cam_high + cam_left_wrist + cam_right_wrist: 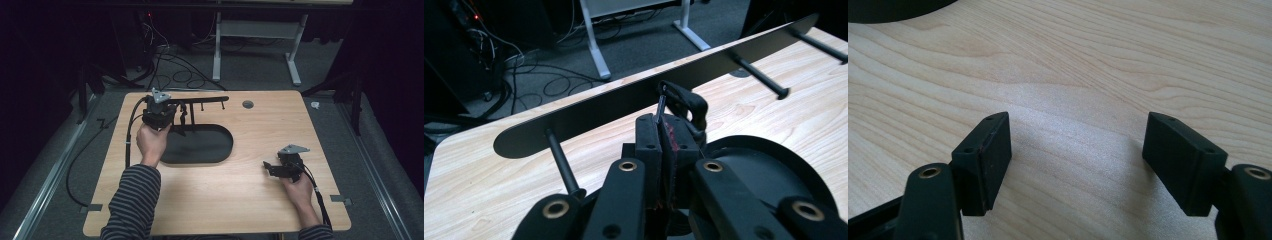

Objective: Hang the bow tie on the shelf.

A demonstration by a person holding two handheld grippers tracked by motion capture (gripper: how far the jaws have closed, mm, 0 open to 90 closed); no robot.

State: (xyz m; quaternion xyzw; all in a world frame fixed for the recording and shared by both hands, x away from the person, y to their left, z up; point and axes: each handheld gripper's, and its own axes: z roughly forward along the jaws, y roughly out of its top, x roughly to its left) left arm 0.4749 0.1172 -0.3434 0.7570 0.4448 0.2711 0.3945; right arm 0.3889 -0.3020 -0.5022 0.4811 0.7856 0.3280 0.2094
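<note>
Evidently our left tongs [663,145] were clenched on a thin black hook [681,102] beside the rack [200,101], whose bar ran along the counter's [260,195] far edge; our right tongs [1083,160] lay released near the right edge.

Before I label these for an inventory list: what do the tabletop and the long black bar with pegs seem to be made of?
The tabletop looks like pale wood or wood-look laminate: printed-looking grain lines, smooth, faint sheen. The long black bar looks like thin painted or coated metal: flat, crisp-edged, matte black with a soft highlight. Its pegs seem to be slim dark metal rods. The left gripper is shut on a small black loop-shaped part, possibly plastic or rubber.
</note>
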